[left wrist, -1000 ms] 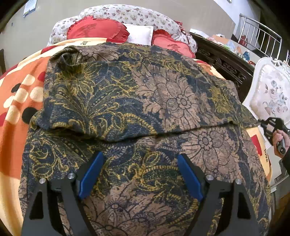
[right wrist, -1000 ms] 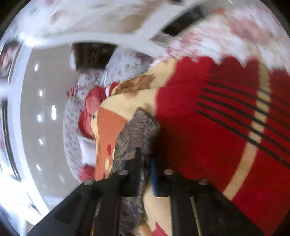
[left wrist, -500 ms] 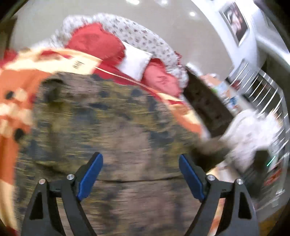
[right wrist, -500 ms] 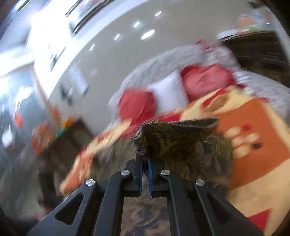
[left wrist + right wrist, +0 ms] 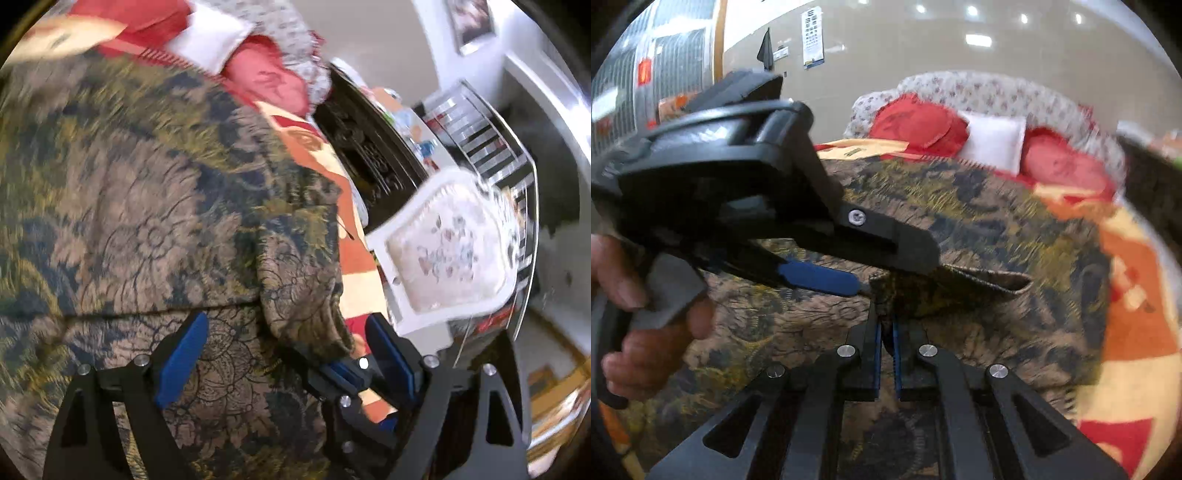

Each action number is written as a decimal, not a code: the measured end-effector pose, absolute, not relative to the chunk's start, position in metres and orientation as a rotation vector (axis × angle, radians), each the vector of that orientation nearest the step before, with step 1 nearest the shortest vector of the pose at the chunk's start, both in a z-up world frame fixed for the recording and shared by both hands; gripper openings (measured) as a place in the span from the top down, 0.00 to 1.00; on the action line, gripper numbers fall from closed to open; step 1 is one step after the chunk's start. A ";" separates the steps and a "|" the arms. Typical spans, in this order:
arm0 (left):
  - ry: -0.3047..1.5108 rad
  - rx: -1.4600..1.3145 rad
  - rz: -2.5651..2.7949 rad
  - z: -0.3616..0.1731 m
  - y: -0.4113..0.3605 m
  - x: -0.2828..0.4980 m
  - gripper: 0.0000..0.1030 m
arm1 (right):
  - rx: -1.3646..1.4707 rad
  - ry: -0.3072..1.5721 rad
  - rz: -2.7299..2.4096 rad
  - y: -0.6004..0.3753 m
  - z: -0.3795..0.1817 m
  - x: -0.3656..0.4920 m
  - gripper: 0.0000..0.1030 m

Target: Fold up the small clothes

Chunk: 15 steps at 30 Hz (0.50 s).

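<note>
Clearly, a folded corner of the patterned garment is pinched by the clenched right tool, the flap trailing toward 2 o'clock; the garment is spread on the bed, long axis 6 to 12; the left tool, gaping and empty, hovers just beside.

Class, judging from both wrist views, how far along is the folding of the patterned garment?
Done: one crosswise fold shows across the patterned garment. In hand: the right claw pinches a garment edge, carrying it over; the left claw is open. Left: lay that flap flat and release.
</note>
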<state>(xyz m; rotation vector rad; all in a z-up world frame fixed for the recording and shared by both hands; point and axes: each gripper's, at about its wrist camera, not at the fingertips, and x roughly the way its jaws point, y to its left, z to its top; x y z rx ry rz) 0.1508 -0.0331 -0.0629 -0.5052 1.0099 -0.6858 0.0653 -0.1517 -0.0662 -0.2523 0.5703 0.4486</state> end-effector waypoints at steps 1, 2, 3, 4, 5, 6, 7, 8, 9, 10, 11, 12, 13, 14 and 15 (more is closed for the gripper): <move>1.011 -0.449 -0.700 -0.058 -0.040 0.150 0.13 | -0.303 0.550 0.422 -0.148 -0.065 0.064 0.90; 1.014 -0.410 -0.703 -0.055 -0.046 0.151 0.13 | -0.382 0.517 0.394 -0.140 -0.067 0.058 0.90; 1.019 -0.352 -0.708 -0.051 -0.055 0.152 0.13 | -0.438 0.493 0.382 -0.133 -0.068 0.059 0.90; 1.026 -0.298 -0.713 -0.049 -0.063 0.153 0.13 | -0.481 0.473 0.370 -0.127 -0.070 0.056 0.90; 1.036 -0.257 -0.718 -0.051 -0.067 0.152 0.13 | -0.517 0.456 0.364 -0.121 -0.071 0.053 0.90; 1.048 -0.213 -0.720 -0.053 -0.072 0.151 0.13 | -0.545 0.441 0.358 -0.117 -0.072 0.051 0.90; 1.055 -0.171 -0.710 -0.055 -0.077 0.152 0.14 | -0.560 0.436 0.357 -0.114 -0.073 0.050 0.90; 1.047 -0.153 -0.698 -0.054 -0.078 0.150 0.20 | -0.565 0.434 0.360 -0.112 -0.073 0.049 0.90; 1.032 -0.140 -0.682 -0.054 -0.078 0.150 0.31 | -0.562 0.437 0.368 -0.111 -0.073 0.050 0.90; 1.027 -0.155 -0.674 -0.054 -0.076 0.152 0.38 | -0.560 0.438 0.367 -0.111 -0.073 0.050 0.90; 1.027 -0.178 -0.675 -0.055 -0.075 0.154 0.53 | -0.558 0.439 0.366 -0.111 -0.073 0.051 0.90; 1.026 -0.215 -0.669 -0.056 -0.071 0.156 0.70 | -0.553 0.439 0.367 -0.111 -0.073 0.052 0.90; 1.025 -0.243 -0.652 -0.058 -0.068 0.157 0.78 | -0.548 0.441 0.368 -0.112 -0.073 0.053 0.90; 1.019 -0.266 -0.639 -0.059 -0.064 0.159 0.91 | -0.547 0.442 0.368 -0.112 -0.072 0.054 0.90; 1.010 -0.292 -0.626 -0.060 -0.060 0.159 0.93 | -0.547 0.441 0.367 -0.113 -0.072 0.056 0.90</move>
